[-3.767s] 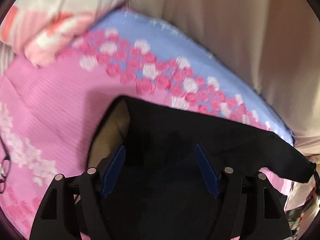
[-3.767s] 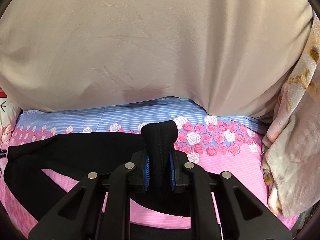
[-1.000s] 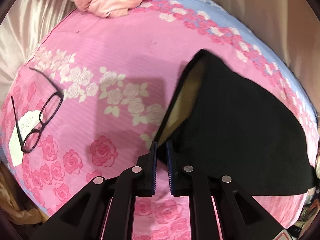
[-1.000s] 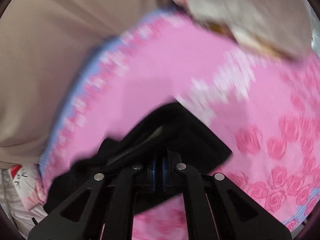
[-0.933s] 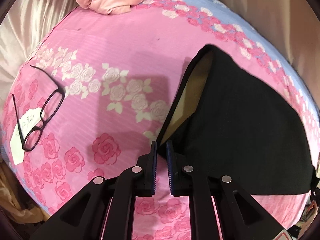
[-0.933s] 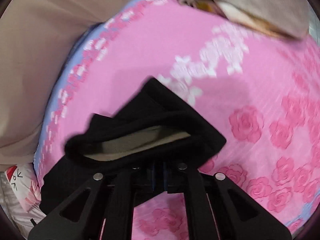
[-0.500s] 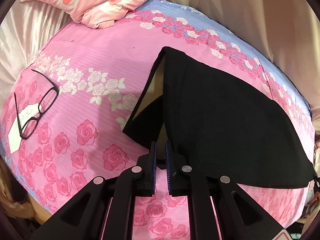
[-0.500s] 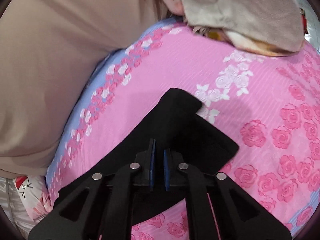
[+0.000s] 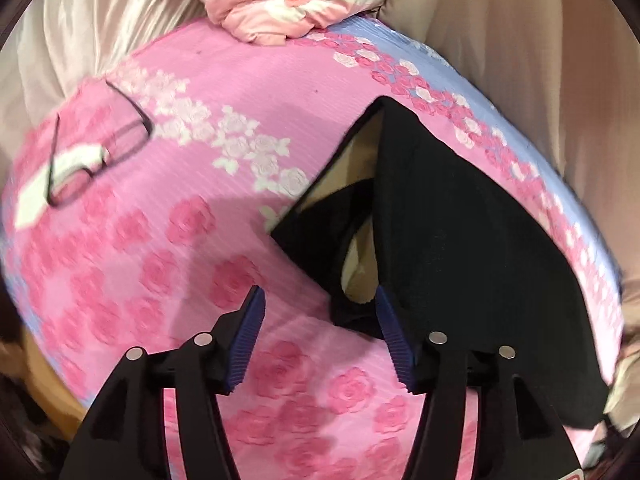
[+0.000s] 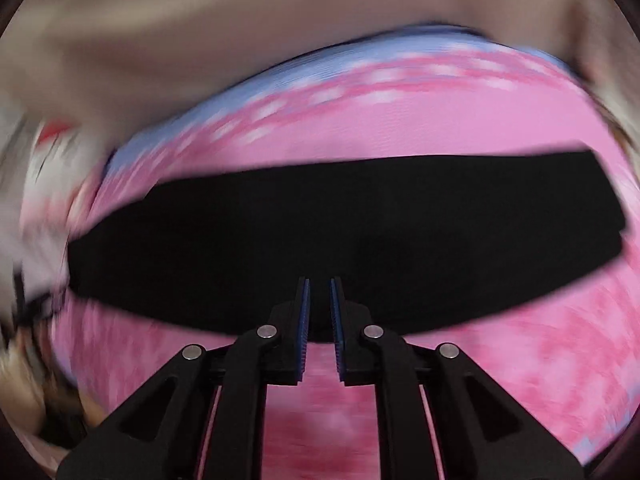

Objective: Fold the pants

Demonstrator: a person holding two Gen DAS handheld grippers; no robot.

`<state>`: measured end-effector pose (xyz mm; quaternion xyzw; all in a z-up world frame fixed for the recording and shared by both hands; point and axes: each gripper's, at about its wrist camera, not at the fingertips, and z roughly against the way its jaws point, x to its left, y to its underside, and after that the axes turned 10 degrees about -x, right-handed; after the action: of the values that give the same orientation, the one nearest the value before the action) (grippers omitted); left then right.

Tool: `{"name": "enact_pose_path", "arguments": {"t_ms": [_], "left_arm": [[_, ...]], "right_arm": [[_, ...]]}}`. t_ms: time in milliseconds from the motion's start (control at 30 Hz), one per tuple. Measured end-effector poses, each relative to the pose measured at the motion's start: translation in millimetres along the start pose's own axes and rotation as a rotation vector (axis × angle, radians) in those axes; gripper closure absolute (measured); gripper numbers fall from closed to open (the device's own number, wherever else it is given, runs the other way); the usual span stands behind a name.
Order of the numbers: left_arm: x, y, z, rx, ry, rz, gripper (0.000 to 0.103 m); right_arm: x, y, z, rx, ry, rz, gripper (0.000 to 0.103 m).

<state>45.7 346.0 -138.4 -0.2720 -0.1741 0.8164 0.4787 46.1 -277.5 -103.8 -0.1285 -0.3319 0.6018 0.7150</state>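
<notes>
Black pants (image 9: 460,240) lie on a bed's pink rose-print sheet (image 9: 168,208) beside eyeglasses (image 9: 100,152); left claw (image 9: 320,312), just opened, gapes empty; right claw (image 10: 319,300) barely parted, empty.

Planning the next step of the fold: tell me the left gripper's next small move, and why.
Probably lower the left gripper onto the pants' waist corner and press it flat: the jaws have just been opening, that corner lies loose between them, and tan lining shows where the fabric gapes.
</notes>
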Motion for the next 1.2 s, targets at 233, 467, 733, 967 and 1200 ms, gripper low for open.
{"name": "enact_pose_path", "arguments": {"t_ms": [233, 467, 733, 967, 1200], "left_arm": [[26.5, -2.2, 2.1, -0.043, 0.056, 0.136, 0.042], [36.7, -0.8, 8.0, -0.029, 0.162, 0.092, 0.042], [54.2, -0.3, 25.6, -0.064, 0.121, -0.018, 0.042], [106.4, -3.1, 56.5, -0.112, -0.028, -0.04, 0.042], [133.6, -10.2, 66.8, -0.143, -0.032, 0.04, 0.042]], "right_arm": [[185.3, 27.2, -74.6, 0.1, -0.237, 0.451, 0.091], [320.2, 43.4, -112.7, 0.072, -0.377, 0.751, 0.091], [458.5, 79.6, -150.7, -0.073, -0.461, 1.037, 0.045], [511.0, 113.5, -196.9, -0.07, -0.42, 1.214, 0.074], [524.9, 51.4, -197.7, -0.097, -0.403, 0.891, 0.095]]}}
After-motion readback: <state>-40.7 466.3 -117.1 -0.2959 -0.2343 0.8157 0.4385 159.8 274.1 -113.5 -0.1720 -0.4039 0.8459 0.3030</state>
